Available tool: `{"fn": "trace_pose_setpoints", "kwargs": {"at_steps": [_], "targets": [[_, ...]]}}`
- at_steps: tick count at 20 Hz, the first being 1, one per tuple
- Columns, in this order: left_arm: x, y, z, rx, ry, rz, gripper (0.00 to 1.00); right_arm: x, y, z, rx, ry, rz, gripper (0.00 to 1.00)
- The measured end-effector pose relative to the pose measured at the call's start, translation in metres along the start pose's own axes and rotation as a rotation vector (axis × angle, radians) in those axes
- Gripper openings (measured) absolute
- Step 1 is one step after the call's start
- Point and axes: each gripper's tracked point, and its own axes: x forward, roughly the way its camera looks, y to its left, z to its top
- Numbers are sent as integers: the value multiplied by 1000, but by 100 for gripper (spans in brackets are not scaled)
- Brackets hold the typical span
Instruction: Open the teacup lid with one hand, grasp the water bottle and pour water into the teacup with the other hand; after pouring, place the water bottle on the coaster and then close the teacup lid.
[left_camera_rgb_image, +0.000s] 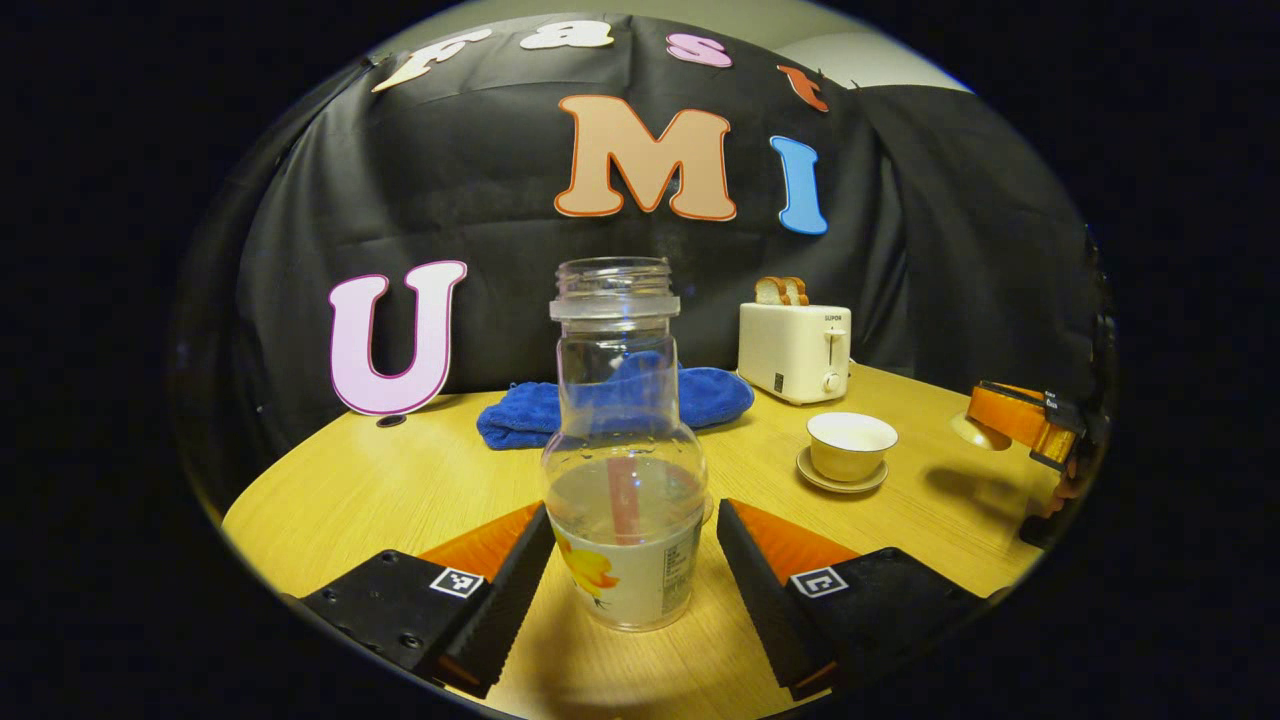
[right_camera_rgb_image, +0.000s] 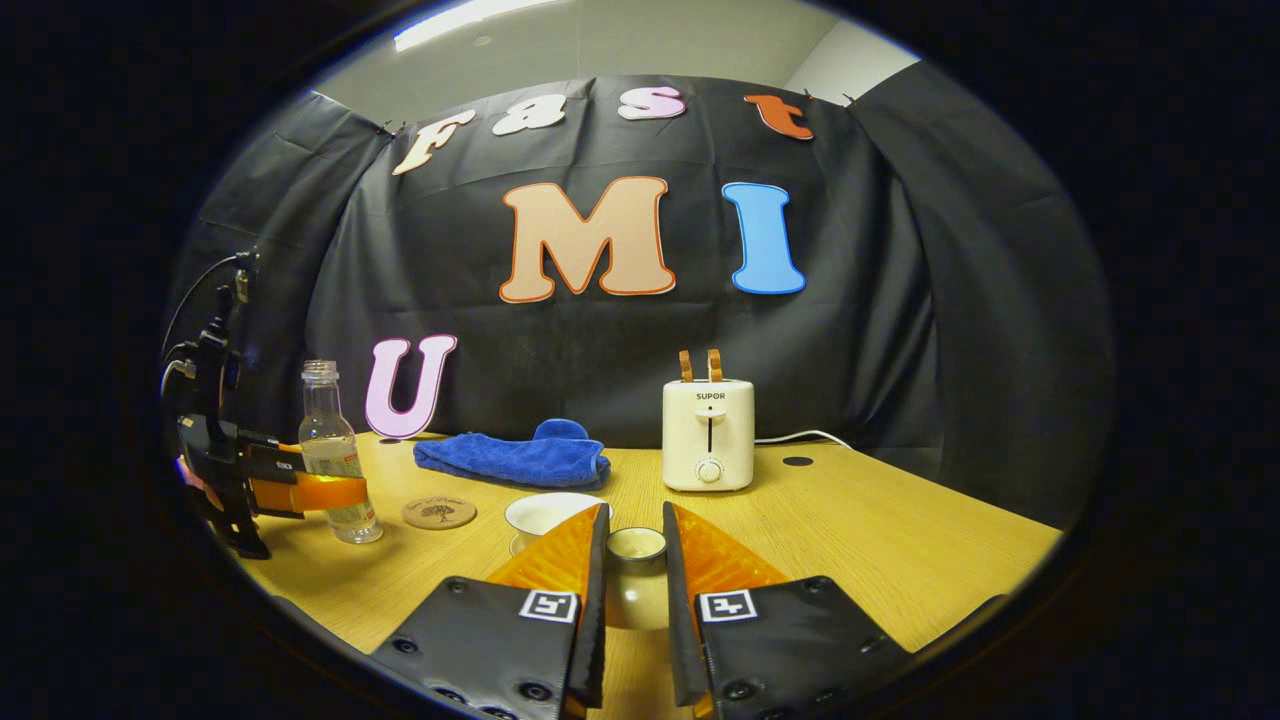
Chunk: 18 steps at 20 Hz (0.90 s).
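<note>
My right gripper (right_camera_rgb_image: 635, 560) looks clamped on the teacup lid (right_camera_rgb_image: 637, 545); my left gripper (left_camera_rgb_image: 632, 560) gapes around the water bottle (left_camera_rgb_image: 622, 480); I should close squarely, low on its body.

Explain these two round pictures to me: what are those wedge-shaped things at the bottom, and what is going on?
A person holds a two-finger grasping tool in each hand, and a camera rides on each. The left gripper view looks along the left tool, its fingers either side of the water bottle standing on the table; whether they press it is unclear. The right gripper view looks along the right tool, which pinches the teacup lid, off the open teacup. Also there: a coaster, blue cloth and toaster.
</note>
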Motion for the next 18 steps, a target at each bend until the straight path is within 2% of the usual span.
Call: {"fn": "trace_pose_setpoints", "kwargs": {"at_steps": [4, 6, 7, 15, 18], "targets": [[8, 2, 1, 2, 6, 26, 93, 0, 0, 0, 0, 2, 1, 29], [8, 4, -1, 0, 19, 47, 83, 0, 2, -1, 1, 3, 9, 29], [11, 5, -1, 0, 18, 53, 74, 0, 3, -1, 1, 3, 14, 29], [10, -1, -1, 43, 44, 70, 70, 0, 0, 1, 1, 1, 4, 29], [18, -5, -1, 145, 95, 95, 69, 0, -1, 0, 0, 1, 0, 29]]}}
